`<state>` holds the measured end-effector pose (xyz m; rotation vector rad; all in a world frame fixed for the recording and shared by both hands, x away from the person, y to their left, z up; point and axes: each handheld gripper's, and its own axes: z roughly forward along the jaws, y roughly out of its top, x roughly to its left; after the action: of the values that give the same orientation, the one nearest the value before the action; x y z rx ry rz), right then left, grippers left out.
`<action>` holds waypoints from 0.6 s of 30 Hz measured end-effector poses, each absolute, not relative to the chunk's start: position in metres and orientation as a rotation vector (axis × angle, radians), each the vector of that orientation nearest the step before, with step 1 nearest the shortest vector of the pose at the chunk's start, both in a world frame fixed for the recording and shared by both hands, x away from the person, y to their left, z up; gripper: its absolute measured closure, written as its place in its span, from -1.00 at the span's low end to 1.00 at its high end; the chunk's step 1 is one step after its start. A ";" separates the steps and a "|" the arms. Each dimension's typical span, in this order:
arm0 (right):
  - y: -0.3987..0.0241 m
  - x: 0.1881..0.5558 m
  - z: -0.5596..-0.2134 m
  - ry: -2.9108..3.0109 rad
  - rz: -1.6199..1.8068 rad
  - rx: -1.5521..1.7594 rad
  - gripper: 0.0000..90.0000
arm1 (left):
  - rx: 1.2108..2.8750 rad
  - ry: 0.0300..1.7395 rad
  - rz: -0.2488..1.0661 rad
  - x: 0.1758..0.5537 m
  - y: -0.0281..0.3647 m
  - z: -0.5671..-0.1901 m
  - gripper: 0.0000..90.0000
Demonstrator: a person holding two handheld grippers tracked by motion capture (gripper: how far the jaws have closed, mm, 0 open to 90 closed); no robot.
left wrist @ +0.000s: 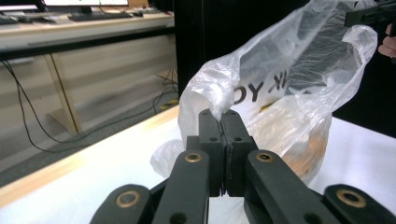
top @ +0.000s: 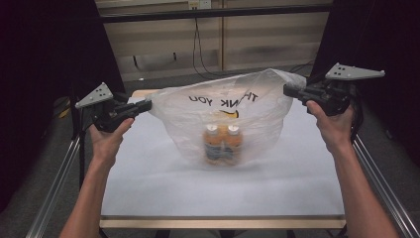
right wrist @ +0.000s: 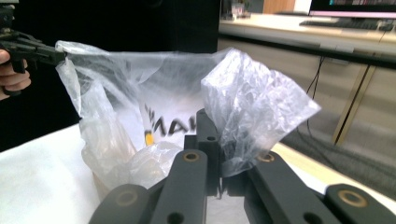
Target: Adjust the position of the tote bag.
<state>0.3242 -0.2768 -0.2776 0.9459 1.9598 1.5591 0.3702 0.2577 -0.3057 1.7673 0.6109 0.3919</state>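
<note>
Here, 2 bottles (top: 222, 143) stand inside the bag (top: 257, 106) — table (top: 148, 183) beneath.

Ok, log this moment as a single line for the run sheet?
left gripper: shut on plastic bag | right gripper: shut on plastic bag | bag: stretched between both | inside: two orange bottles, upright | bag bottom: on table

I see the bag (top: 225, 106) mid-frame on the table (top: 148, 188), two bottles (top: 223, 144) side by side inside; left gripper (top: 147, 104) at its left edge, right gripper (top: 287, 90) at its upper right.
</note>
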 end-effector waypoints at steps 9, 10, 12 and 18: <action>-0.276 0.327 -0.305 2.021 1.511 1.026 0.96 | 1.810 0.627 0.349 0.374 0.255 -0.325 0.98; -0.277 0.327 -0.308 2.027 1.510 1.033 0.96 | 1.810 0.626 0.341 0.375 0.256 -0.328 0.98; -0.278 0.328 -0.316 2.036 1.509 1.059 0.96 | 1.831 0.636 0.333 0.375 0.256 -0.335 0.98; -0.281 0.328 -0.335 2.054 1.534 1.078 0.96 | 1.864 0.635 0.310 0.378 0.253 -0.353 0.98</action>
<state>0.3282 -0.2813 -0.3347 1.0778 2.0541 1.5341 0.3784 0.2527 -0.3526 1.8641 0.6352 0.3097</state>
